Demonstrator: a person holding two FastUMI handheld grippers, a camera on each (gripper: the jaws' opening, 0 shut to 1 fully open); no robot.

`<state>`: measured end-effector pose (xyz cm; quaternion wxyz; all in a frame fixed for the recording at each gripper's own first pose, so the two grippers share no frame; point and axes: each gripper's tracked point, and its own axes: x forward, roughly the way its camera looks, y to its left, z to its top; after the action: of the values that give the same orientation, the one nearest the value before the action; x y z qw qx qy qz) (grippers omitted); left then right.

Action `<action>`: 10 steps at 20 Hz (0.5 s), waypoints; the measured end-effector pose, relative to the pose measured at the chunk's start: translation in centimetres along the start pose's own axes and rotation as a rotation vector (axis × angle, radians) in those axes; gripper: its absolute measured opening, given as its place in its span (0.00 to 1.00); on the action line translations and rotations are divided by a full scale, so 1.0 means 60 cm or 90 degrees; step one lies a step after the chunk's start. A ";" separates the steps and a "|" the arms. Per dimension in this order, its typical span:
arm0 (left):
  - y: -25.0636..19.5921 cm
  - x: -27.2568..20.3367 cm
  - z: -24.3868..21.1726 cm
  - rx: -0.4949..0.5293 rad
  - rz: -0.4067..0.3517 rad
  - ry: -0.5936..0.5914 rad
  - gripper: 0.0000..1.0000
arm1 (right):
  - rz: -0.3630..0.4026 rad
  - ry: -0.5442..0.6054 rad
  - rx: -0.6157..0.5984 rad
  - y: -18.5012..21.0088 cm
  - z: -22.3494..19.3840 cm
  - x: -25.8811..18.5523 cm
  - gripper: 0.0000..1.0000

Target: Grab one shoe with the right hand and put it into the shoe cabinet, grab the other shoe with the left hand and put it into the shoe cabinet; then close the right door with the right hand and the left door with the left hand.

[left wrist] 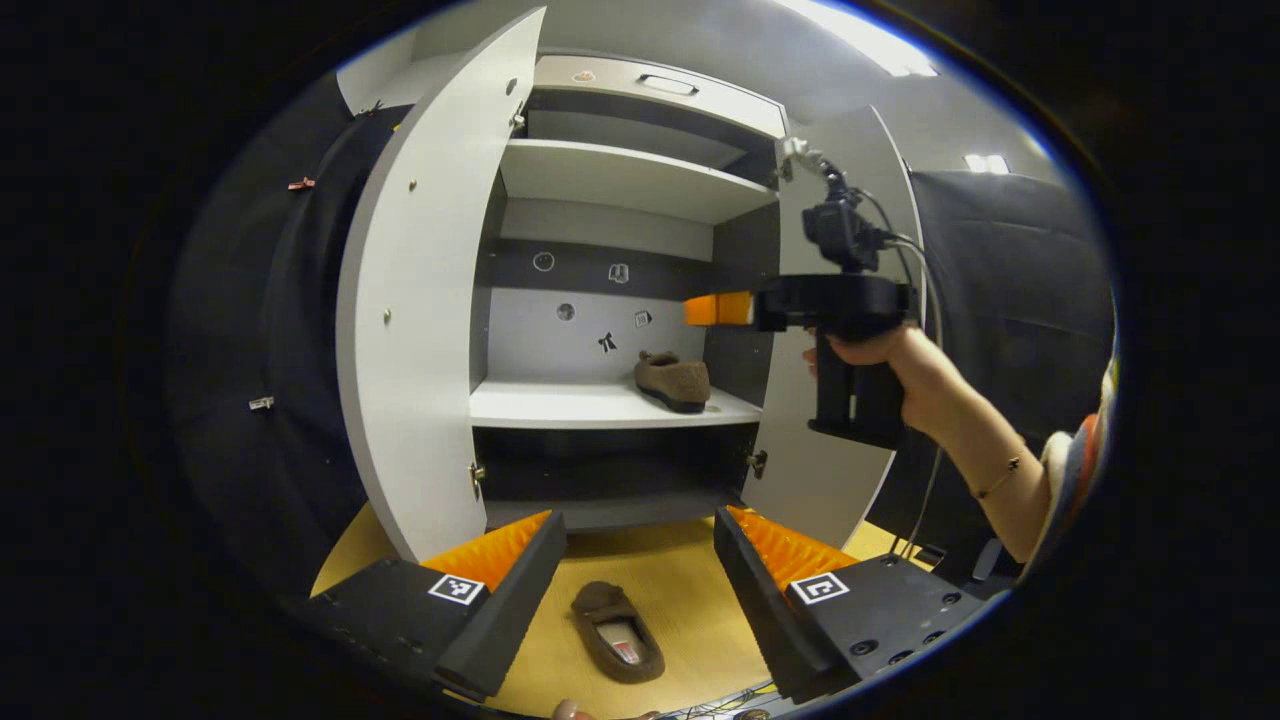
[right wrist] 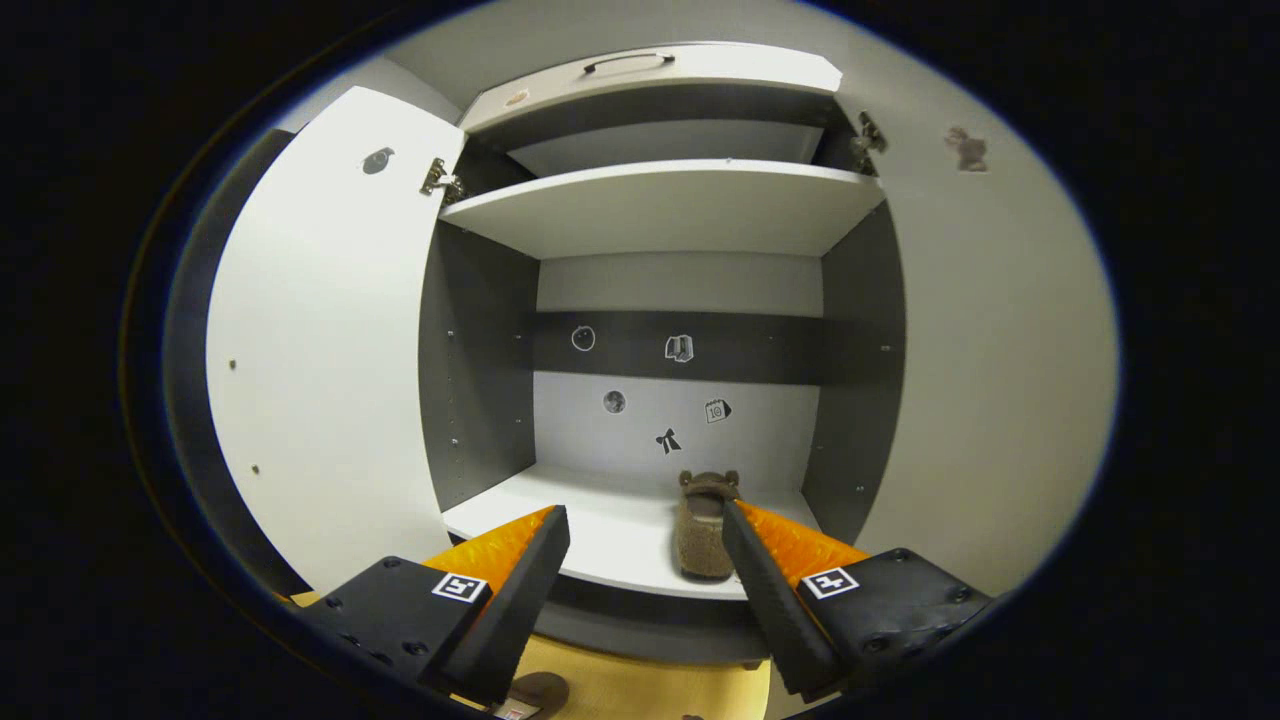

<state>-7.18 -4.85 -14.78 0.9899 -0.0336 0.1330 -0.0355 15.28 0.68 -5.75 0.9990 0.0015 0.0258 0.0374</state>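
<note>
One shoe sits on the lower shelf of the cabinet, toward its right side, so the first placement looks done. The second shoe lies on the yellow floor in front of the cabinet, near and between the left gripper fingers, which are spread wide and hold nothing.

In the right gripper view, the right gripper is level with the shelf, its fingers apart and empty; the shelved shoe lies just beside the right-hand finger, and I cannot tell whether they touch. In the left gripper view that gripper is held by a hand in front of the right door.

Both the left door and the right door stand open.

By my reading, about a quarter of the task is finished. Left to do: pick up the floor shoe with the left gripper, set it on the shelf, then shut the right door and the left door.
</note>
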 end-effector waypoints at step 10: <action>0.024 0.102 -0.277 0.002 0.014 0.114 0.83 | -0.084 -0.006 0.002 -0.071 -0.126 -0.120 0.98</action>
<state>-5.64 -4.87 -32.45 0.9745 -0.0270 0.2212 -0.0278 8.06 -4.09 -12.96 0.9994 0.0015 0.0208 -0.0286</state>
